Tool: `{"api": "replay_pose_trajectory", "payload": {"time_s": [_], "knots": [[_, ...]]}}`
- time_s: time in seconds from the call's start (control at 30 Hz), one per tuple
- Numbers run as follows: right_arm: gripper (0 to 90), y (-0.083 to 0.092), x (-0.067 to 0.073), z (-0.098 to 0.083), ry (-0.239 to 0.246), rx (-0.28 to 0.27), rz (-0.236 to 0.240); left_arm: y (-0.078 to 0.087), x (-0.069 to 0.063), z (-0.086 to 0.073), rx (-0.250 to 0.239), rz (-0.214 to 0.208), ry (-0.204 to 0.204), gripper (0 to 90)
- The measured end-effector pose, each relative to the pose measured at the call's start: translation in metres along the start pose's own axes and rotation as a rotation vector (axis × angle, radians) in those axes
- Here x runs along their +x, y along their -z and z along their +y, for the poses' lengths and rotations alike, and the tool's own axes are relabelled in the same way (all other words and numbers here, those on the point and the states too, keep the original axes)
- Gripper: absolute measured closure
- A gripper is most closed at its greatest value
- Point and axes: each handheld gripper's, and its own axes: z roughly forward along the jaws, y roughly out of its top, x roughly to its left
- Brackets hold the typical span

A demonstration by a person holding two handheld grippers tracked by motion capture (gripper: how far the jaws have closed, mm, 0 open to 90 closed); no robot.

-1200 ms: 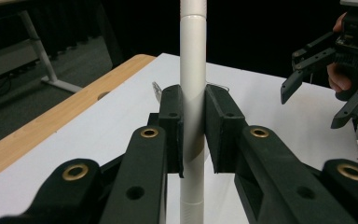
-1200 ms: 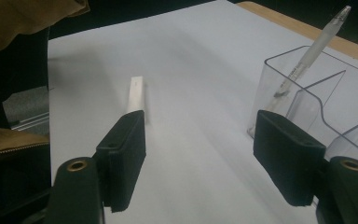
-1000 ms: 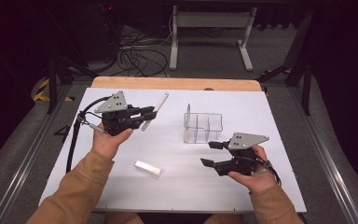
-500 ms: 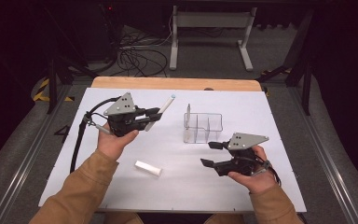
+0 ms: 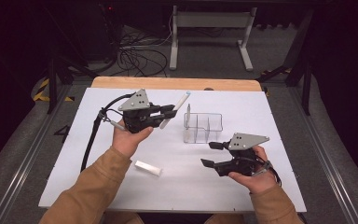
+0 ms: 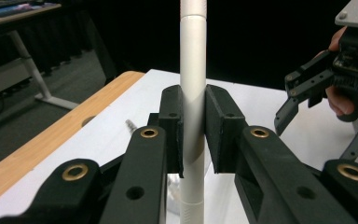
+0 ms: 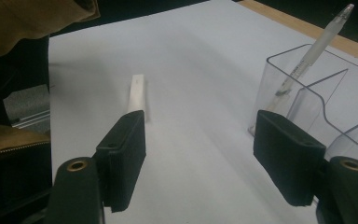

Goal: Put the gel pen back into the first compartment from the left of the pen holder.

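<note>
1. White, the pen [image 5: 176, 106] sits clamped between the pads of the left gripper [image 5: 170, 112], held above the table's far left part, just left of the clear organiser [image 5: 204, 127].
2. The right gripper [image 5: 209, 154] hovers near right, jaws apart on nothing.
3. A white cap [image 5: 148, 168] lies near centre on the white tabletop [image 5: 261, 121], edged far by wood; dark floor and cables lie beyond.
4. The right gripper view shows a clear pen [image 7: 307, 56] standing in the organiser.

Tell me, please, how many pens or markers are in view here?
2. A white marker is clamped in the left gripper, above the table. A clear pen stands tilted in the clear organizer. The white piece lying on the table might be a cap.
</note>
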Motion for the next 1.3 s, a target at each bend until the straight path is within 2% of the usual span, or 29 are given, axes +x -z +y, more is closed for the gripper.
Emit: {"api": "replay_pose_trajectory", "payload": {"time_s": [0.27,0.5,0.77,0.97,1.07,1.17,1.3], "knots": [[35.2,0.002,0.000,-0.001,-0.003,-0.002,-0.002,-0.021,-0.002,0.005,-0.011,-0.017,-0.002,77.9],[35.2,0.003,0.000,-0.002,-0.003,-0.002,-0.003,-0.041,-0.003,0.004,-0.029,-0.028,0.010,77.9],[35.2,0.004,-0.001,-0.003,-0.004,-0.002,-0.003,-0.062,0.001,-0.001,-0.052,-0.030,0.043,77.9],[35.2,0.005,0.000,-0.003,-0.006,-0.006,-0.001,-0.076,0.002,-0.004,-0.047,-0.025,0.052,77.9],[35.2,0.005,-0.001,-0.003,-0.006,-0.006,0.000,-0.082,0.004,-0.007,-0.062,-0.028,0.076,77.9],[35.1,0.005,-0.001,-0.003,-0.006,-0.006,0.001,-0.088,0.005,-0.009,-0.095,-0.051,0.101,77.8],[35.1,0.005,-0.001,-0.004,-0.006,-0.005,0.001,-0.095,0.006,-0.011,-0.109,-0.051,0.103,77.8]]}}
